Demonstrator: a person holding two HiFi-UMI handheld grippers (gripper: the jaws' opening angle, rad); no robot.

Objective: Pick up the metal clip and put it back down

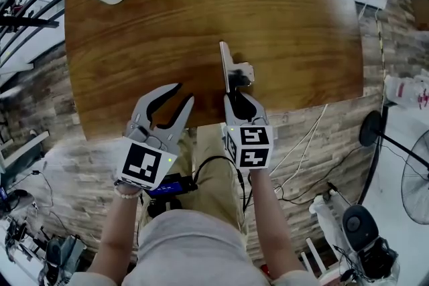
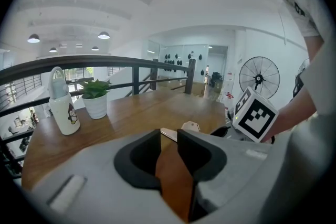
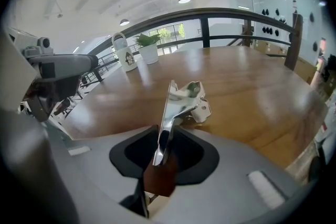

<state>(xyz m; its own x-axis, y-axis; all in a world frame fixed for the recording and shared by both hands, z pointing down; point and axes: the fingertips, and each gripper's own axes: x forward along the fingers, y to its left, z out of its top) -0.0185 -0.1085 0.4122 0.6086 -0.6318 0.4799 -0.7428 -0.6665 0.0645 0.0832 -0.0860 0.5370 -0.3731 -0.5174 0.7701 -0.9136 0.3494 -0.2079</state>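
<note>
One wooden table [image 1: 288, 10], railing [image 2: 105, 62] behind — right tool [image 1: 236, 97] clamps clip [image 3: 181, 102].

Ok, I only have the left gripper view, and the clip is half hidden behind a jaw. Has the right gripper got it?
Observer: Yes. The right gripper is shut on the clip, pinching its flat plate.
Operator: How does the plate sit?
Observer: On edge, running straight away from the jaws, with the lever end farthest out.
Operator: And where's my left gripper?
Observer: The left gripper is at the table's near edge, just left of the right one and clear of the clip.
</note>
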